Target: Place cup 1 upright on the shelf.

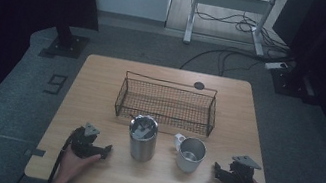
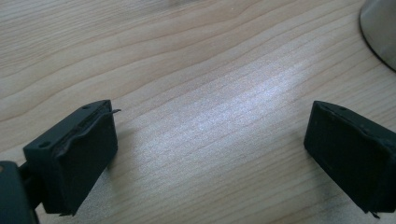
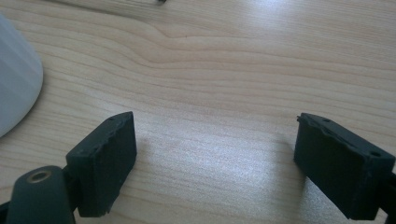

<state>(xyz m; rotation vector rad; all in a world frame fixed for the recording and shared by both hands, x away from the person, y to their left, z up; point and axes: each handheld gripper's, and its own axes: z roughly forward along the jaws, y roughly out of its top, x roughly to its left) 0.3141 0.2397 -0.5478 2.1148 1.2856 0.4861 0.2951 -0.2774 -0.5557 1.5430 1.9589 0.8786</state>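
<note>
Both grippers rest low on the tabletop [image 1: 101, 85] with their jaws apart and nothing between them; in each gripper view bare wood grain fills the gap. The left gripper [image 1: 106, 150] points toward the steel tumbler [image 1: 142, 138], which stands upright just ahead of its jaws and a little to their far side; in the left gripper view the tumbler's curved base [image 2: 380, 32] shows beyond the tip of the right-hand jaw. The right gripper [image 1: 216, 171] faces the white mug [image 1: 189, 154], which stands upright near its jaws, handle turned toward the wire basket [image 1: 167, 103] behind it; in the right gripper view the mug's rounded wall [image 3: 16, 88] lies off the left-hand jaw.

The step in hand looks like the first reach, most likely to lift both vessels into the basket. To do it well, each gripper should rise off the wood first, then square up so the vessel's wall sits centred between the jaws. The tumbler is tall and smooth, so a grip below its rim but above mid-height should keep it from tipping. For the mug, pinching the rim wall seems safer than chasing the small handle.
</note>
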